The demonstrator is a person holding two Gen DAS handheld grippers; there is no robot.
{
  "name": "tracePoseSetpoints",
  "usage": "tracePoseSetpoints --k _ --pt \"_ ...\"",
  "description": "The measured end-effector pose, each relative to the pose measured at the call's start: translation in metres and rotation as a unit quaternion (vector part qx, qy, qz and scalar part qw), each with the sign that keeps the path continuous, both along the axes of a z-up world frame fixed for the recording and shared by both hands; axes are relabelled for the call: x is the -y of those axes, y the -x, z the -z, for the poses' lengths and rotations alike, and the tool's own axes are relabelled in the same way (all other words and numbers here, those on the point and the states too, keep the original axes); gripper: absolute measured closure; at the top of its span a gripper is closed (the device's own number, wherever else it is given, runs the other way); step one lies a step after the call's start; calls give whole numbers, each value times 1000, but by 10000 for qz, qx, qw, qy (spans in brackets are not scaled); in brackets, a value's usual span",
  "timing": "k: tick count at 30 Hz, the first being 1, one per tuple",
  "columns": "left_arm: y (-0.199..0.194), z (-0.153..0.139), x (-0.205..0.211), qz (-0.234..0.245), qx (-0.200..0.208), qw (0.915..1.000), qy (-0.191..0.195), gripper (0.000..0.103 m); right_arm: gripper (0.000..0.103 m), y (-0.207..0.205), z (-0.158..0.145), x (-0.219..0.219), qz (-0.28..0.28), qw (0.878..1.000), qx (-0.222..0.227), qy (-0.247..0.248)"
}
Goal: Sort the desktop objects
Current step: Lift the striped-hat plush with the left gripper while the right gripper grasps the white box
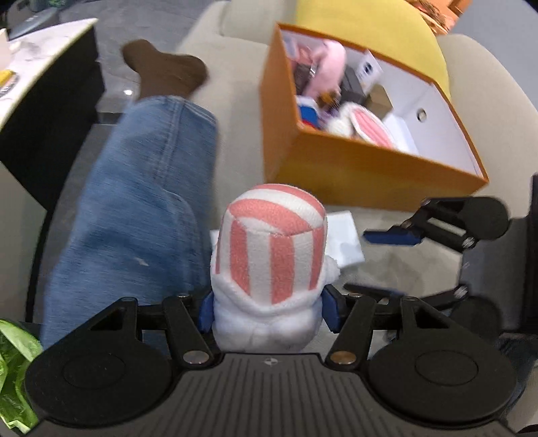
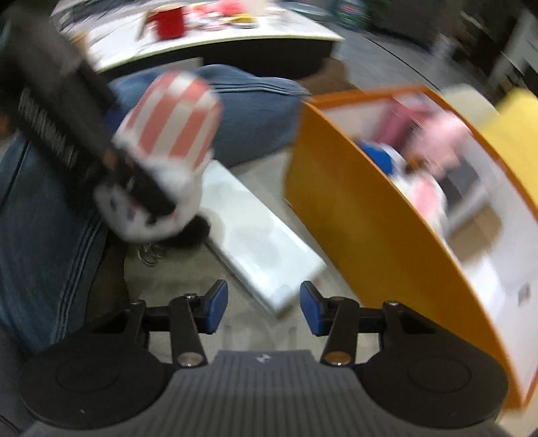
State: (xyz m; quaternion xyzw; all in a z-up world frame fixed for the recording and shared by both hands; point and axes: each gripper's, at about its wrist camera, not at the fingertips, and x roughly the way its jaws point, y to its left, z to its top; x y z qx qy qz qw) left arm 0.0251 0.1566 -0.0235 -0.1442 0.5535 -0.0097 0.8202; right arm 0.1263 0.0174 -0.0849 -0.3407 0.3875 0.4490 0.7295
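My left gripper [image 1: 269,311] is shut on a white plush toy with a pink-and-white striped hat [image 1: 269,262], held above the sofa seat. The toy also shows in the right wrist view [image 2: 168,134], blurred, at upper left. An orange box [image 1: 363,168] with a white inside stands ahead to the right, holding a pink plush [image 1: 328,64] and several other items. My right gripper [image 2: 262,307] is open and empty, over a flat white box [image 2: 259,242]. It also shows in the left wrist view [image 1: 386,262], at right. The orange box [image 2: 353,208] is to its right.
A person's leg in blue jeans [image 1: 141,201] with a brown sock [image 1: 164,67] lies on the beige sofa [image 1: 235,141] at left. A yellow cushion [image 1: 370,23] sits behind the box. A white-topped table [image 2: 208,30] with a red cup [image 2: 169,22] stands beyond.
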Motion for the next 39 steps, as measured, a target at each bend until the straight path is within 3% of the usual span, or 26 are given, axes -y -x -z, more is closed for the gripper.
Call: tracePoseSetpoints --k 8,10,16,20,23,29,33,36,39 --pt "8 -1 -32 -157 162 9981 577 33 52 25 36 -45 -1098 9877 863 704" --pt "6 1 -34 -148 179 9976 644 33 50 31 44 -52 -1261 9799 1257 898" --pt "8 6 -44 -199 230 9958 867 33 46 40 61 -59 -1760 9588 1893 1177" --pt "10 6 -46 -267 264 9948 945 33 47 44 74 -59 -1906 9451 2307 1311" --pt "13 3 -44 -308 266 9951 901 33 50 47 76 -61 -1850 9427 2423 1356" --pt "26 -9 -40 -380 325 9962 715 33 60 32 49 -45 -912 9749 1755 1023" --pt "28 -11 -24 -144 276 9972 676 33 66 17 26 -12 19 9922 969 783" --pt "19 -6 -1 138 185 9983 531 33 70 0 10 22 862 9942 228 602" --pt "4 5 27 467 42 9978 478 33 72 -18 1 61 1621 9845 -501 438"
